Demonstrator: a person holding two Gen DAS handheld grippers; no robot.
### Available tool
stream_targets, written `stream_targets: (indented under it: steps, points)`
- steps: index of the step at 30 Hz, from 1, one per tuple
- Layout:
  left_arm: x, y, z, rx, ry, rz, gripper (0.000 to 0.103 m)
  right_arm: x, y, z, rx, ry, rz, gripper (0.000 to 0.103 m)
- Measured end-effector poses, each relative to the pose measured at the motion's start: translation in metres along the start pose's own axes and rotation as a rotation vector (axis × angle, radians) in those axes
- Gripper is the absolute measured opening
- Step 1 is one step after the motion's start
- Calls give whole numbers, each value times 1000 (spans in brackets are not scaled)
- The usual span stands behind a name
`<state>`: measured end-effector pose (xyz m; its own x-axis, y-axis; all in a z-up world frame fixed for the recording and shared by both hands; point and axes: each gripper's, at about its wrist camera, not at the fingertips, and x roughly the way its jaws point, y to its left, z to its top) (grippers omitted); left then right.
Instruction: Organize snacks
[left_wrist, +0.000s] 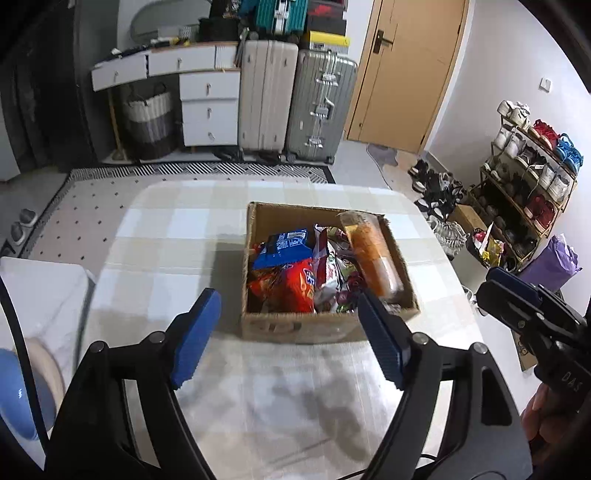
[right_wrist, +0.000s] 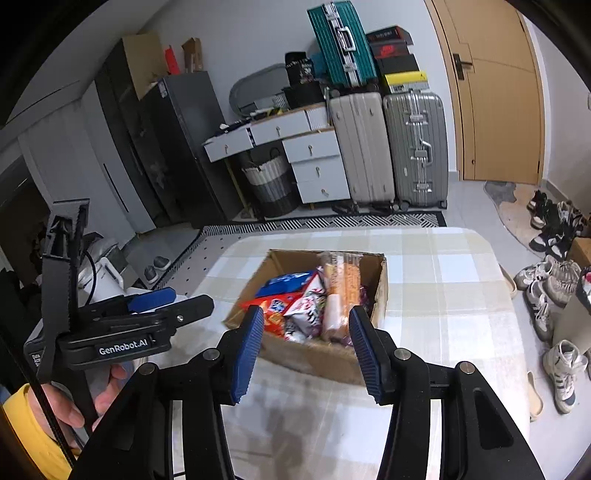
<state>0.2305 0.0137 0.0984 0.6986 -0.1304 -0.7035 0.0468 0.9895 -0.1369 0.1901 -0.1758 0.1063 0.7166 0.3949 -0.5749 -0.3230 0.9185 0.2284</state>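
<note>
An open cardboard box (left_wrist: 325, 326) stands on the checked tablecloth (left_wrist: 166, 236). It holds several snack packs: a blue packet (left_wrist: 284, 247), a red-orange bag (left_wrist: 291, 284), white and red wrappers (left_wrist: 332, 273) and a long orange pack (left_wrist: 373, 254) leaning on the right wall. My left gripper (left_wrist: 287, 295) hovers in front of the box's near wall, open, with nothing between its fingers. In the right wrist view the same box (right_wrist: 321, 354) lies just beyond my right gripper (right_wrist: 306, 312), whose blue pads are apart with nothing between them. The left gripper (right_wrist: 166, 299) shows at that view's left, held by a hand.
The table edge curves off at right, with shoes (right_wrist: 554, 295) on the floor below and a shoe rack (left_wrist: 528, 177) beyond. Suitcases (left_wrist: 295, 103), white drawers (left_wrist: 210, 107) and a door (left_wrist: 402, 70) stand at the back. A white seat (left_wrist: 40, 291) sits left of the table.
</note>
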Motion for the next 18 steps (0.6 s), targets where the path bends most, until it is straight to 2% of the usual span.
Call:
stream_targets:
  steps: [4, 5, 6, 8, 11, 14, 18]
  points:
    - [-51, -4, -16, -12, -47, 2, 78, -31, 19, -10, -17, -21, 5, 50]
    - [-62, -5, -20, -7, -55, 5, 78, -38, 24, -12, -23, -29, 3, 54]
    - [-74, -7, -25, 1, -66, 7, 79, -47, 30, -16, -31, -39, -8, 66]
    - [-96, -13, -36, 17, -77, 8, 80, -63, 38, -24, -38, -67, -12, 79]
    - [-125, -20, -50, 29, -78, 7, 80, -88, 50, -33, -36, -113, -11, 83]
    - [-159, -28, -67, 22, -115, 4, 80, -112, 59, -45, -36, -134, -6, 84]
    - [-205, -36, -91, 19, -162, -3, 81, -145, 72, -68, -45, -184, -27, 96]
